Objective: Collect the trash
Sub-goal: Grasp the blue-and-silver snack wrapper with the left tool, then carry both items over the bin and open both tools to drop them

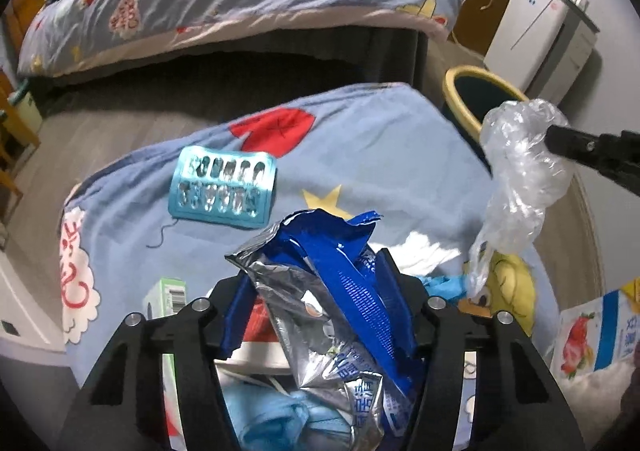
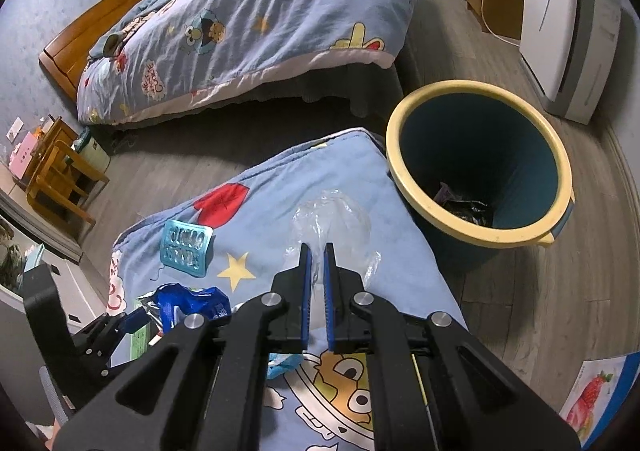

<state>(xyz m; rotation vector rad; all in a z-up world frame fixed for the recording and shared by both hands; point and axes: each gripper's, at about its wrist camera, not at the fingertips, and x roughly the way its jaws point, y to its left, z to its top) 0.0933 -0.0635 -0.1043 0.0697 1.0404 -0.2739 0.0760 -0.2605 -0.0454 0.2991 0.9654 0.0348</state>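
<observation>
- The clear plastic wrap [image 1: 520, 171] was held pinched in the right tool [image 2: 318, 251], lifted near the yellow-rimmed bin [image 2: 476, 235], probably for dropping.
- A blue foil wrapper [image 1: 320, 291] was clamped in the left tool [image 1: 316, 283].
- A blister pack [image 1: 224, 187] was left on the blue quilt [image 1: 380, 155], above a grey wooden floor [image 2: 500, 311].

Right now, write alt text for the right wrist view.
The right gripper pinches crumpled clear plastic wrap above a blue cartoon-print quilt. A yellow-rimmed bin holding some trash stands just right; an empty blister pack lies on the quilt to the left.
</observation>
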